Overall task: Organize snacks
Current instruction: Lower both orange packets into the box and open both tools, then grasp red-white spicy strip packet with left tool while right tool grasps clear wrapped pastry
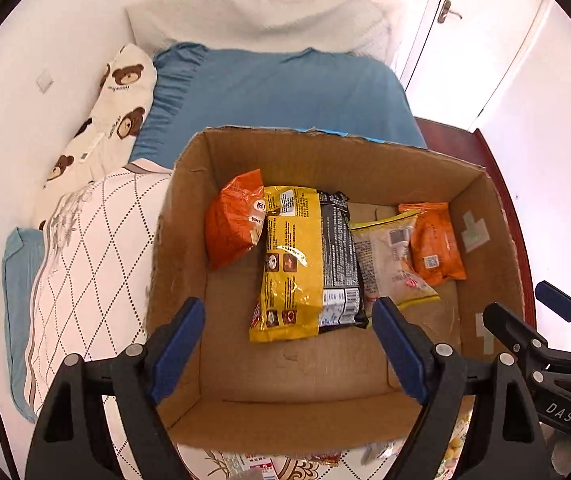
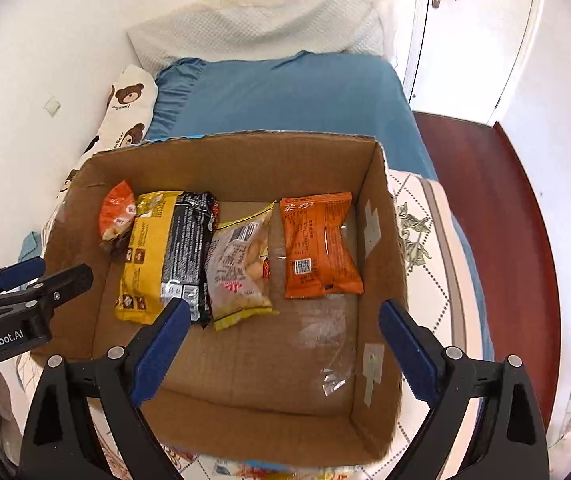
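Lining the far side of the cardboard box (image 2: 241,360), five snack packets already lie in a row across the middle of the frame: a red-orange bag (image 2: 117,210), a yellow packet (image 2: 145,256), a black one (image 2: 187,244), a pale packet (image 2: 241,264) and an orange packet (image 2: 317,244). More snacks (image 1: 253,464) peek out at the bottom edge, seemingly still to pack. Both the left gripper (image 1: 289,352) and right gripper (image 2: 285,352) hang over the box's bare near half, jaws wide apart and empty, with the packets lying above them in frame.

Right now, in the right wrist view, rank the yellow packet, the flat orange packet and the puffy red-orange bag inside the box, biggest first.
1. yellow packet, partly overlapped by a black packet
2. flat orange packet
3. puffy red-orange bag, farthest and partly hidden, so unsure
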Demonstrator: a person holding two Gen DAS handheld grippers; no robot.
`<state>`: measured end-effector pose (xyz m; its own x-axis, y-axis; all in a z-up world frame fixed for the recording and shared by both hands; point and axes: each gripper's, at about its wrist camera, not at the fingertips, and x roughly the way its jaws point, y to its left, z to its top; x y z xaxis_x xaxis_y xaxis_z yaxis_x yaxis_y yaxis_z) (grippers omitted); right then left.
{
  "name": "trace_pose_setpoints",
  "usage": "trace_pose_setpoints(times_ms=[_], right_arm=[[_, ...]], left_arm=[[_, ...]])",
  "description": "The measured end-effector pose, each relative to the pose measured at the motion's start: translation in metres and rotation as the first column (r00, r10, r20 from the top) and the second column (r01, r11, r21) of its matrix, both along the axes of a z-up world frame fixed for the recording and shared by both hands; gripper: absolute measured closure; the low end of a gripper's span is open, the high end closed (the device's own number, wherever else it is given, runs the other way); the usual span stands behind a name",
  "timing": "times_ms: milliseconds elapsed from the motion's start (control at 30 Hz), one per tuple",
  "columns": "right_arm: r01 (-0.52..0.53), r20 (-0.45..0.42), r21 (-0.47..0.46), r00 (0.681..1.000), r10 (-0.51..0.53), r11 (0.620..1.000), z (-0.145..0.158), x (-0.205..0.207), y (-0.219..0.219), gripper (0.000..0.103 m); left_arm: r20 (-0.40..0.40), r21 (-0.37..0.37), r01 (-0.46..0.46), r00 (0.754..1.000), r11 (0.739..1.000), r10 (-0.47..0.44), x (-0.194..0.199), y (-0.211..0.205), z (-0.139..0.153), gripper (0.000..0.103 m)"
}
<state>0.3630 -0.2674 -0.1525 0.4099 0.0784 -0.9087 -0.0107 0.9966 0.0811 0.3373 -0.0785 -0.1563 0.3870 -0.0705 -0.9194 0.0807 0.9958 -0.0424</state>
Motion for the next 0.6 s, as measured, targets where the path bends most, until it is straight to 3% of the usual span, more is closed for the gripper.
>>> trace_pose_setpoints(times_ms=[400, 600], right_arm=[[-0.003, 0.182, -0.043, 0.983, 0.011, 0.999, 0.060, -0.088, 0.016, 0.006], [0.004, 0.224, 0.002, 0.975, -0.005, 1.000, 0.083, -0.126, 0.021, 0.006]], left_arm=[[0.178, -0.009, 0.004, 0.984, 1.000, -0.003, -0.090, 0.009, 0.052, 0.018], [0.199, -0.043, 0.005, 0.980, 0.999, 0.004, -0.127, 0.013, 0.071, 0.018]])
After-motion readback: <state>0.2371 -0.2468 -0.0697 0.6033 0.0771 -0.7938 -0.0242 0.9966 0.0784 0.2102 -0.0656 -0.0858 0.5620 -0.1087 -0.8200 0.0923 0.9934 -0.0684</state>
